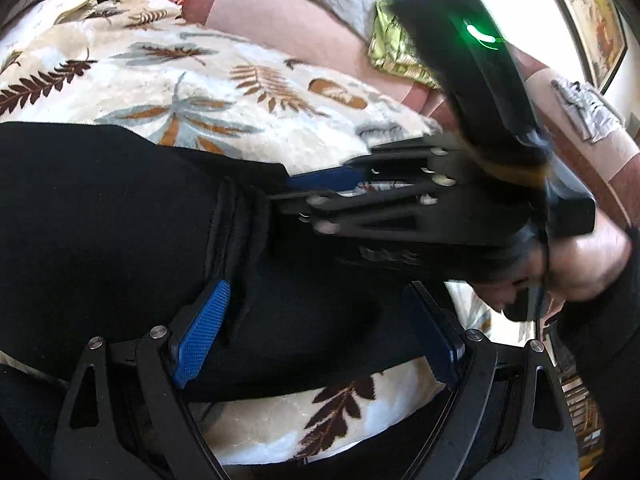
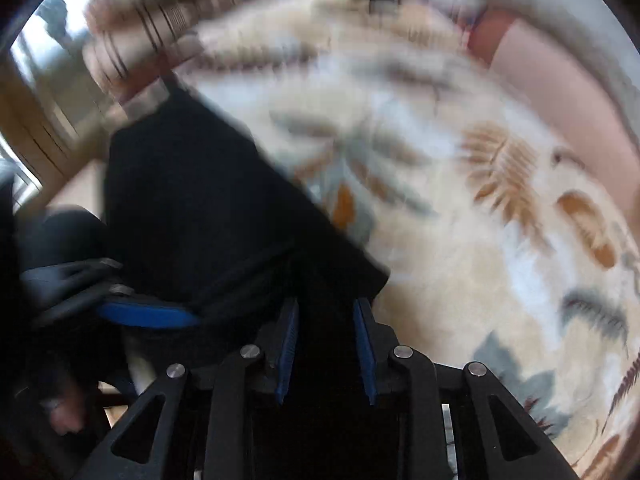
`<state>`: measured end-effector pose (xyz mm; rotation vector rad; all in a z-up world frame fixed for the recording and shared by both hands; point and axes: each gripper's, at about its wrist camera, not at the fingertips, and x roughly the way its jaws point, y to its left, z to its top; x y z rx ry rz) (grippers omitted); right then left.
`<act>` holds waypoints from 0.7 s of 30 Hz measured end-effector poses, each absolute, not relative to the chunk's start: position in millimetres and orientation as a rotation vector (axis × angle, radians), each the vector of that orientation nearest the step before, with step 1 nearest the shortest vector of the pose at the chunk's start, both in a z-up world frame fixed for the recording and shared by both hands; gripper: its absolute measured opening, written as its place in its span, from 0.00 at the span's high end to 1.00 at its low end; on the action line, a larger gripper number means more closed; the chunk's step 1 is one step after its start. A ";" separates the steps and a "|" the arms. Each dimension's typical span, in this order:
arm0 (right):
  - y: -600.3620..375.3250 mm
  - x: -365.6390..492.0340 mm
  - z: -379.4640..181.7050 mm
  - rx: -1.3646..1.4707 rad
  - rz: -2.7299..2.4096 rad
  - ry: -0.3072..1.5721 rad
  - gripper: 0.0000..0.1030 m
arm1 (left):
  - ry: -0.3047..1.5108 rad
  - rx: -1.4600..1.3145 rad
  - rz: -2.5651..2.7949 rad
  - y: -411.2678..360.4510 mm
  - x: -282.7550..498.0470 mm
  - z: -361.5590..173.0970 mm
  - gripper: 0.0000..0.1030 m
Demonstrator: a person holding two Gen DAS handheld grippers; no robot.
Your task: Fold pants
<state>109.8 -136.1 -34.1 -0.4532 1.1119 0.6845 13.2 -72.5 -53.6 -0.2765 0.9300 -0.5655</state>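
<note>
Black pants are lying spread across a cream bedspread printed with brown and grey fern leaves, covering the bed. In the left wrist view, the left gripper is sitting low over the dark cloth with its blue-padded fingers standing wide apart, fabric lying between them but not pinched. Across from it, the right gripper is reaching in from the right side, its fingers closing on a ridged, hemmed edge of the pants. The right wrist view is blurred; there the right gripper is showing its blue pads drawn narrow with black cloth filling the gap between them. A pink pillow is resting at the far side of the bed.
</note>
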 end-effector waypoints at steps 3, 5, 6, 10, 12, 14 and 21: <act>-133.4 116.2 -23.8 -0.452 0.676 1.154 0.74 | 0.922 -0.263 -0.566 -73.7 11.1 -51.6 0.15; -139.4 106.5 -5.4 -0.459 0.665 1.101 0.74 | 0.923 -0.270 -0.565 -72.7 11.3 -51.6 0.15; -150.2 97.0 9.1 -0.439 0.650 1.051 0.74 | 0.925 -0.277 -0.566 -72.0 11.6 -51.5 0.15; -204.2 59.6 36.3 -0.376 0.539 0.969 0.74 | 0.930 -0.301 -0.568 -70.1 13.3 -51.5 0.15; -226.8 34.3 34.3 -0.376 0.542 0.985 0.74 | 0.931 -0.308 -0.567 -70.0 13.8 -51.2 0.15; -229.4 7.1 28.5 -0.422 0.614 0.970 0.74 | 0.932 -0.311 -0.567 -69.9 13.9 -50.9 0.15; -212.0 1.8 -24.4 -0.485 0.634 1.106 0.72 | 0.927 -0.302 -0.571 -69.9 13.1 -51.3 0.14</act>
